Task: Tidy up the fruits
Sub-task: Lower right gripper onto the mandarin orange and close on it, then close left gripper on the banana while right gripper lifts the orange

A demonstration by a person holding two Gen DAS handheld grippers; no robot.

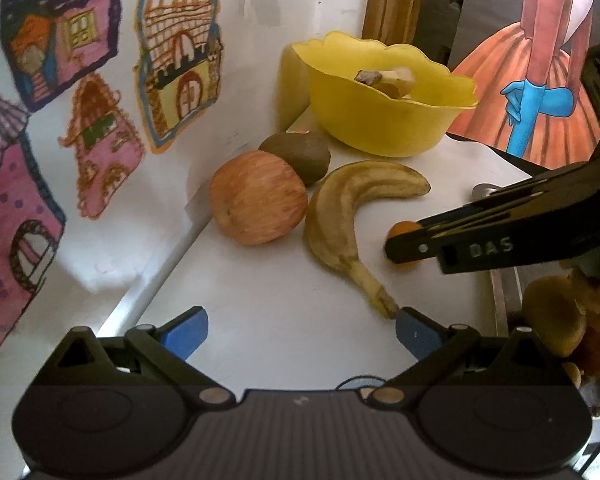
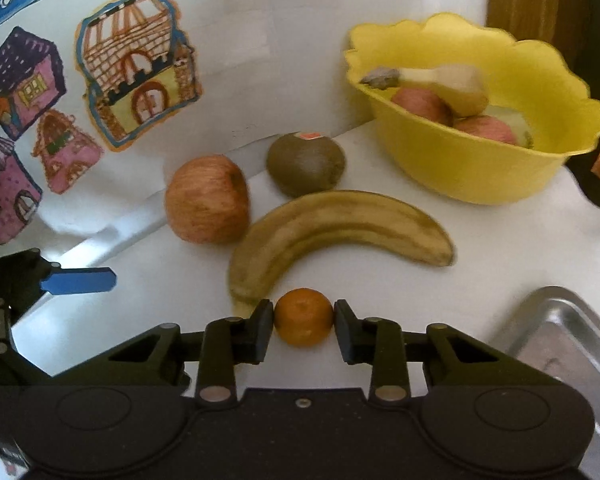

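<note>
A yellow bowl [image 2: 480,172] stands at the back right with a banana and two apples inside; it also shows in the left wrist view [image 1: 384,120]. On the white table lie an apple [image 2: 207,199], a kiwi [image 2: 305,164] and a browned banana [image 2: 340,228]; the left wrist view shows the apple [image 1: 258,198], kiwi [image 1: 296,156] and banana [image 1: 352,208] too. My right gripper [image 2: 303,318] is shut on a small orange [image 2: 303,316] just in front of the banana; the orange peeks out behind that gripper in the left wrist view [image 1: 402,230]. My left gripper [image 1: 300,330] is open and empty, its right fingertip at the banana's stem.
A white wall with taped house drawings [image 1: 176,52] runs along the left. A metal tray [image 2: 572,332] lies at the right. A pile of small orange-brown fruit [image 1: 572,320] sits at the right edge. A paper dress cutout [image 1: 540,80] stands behind the bowl.
</note>
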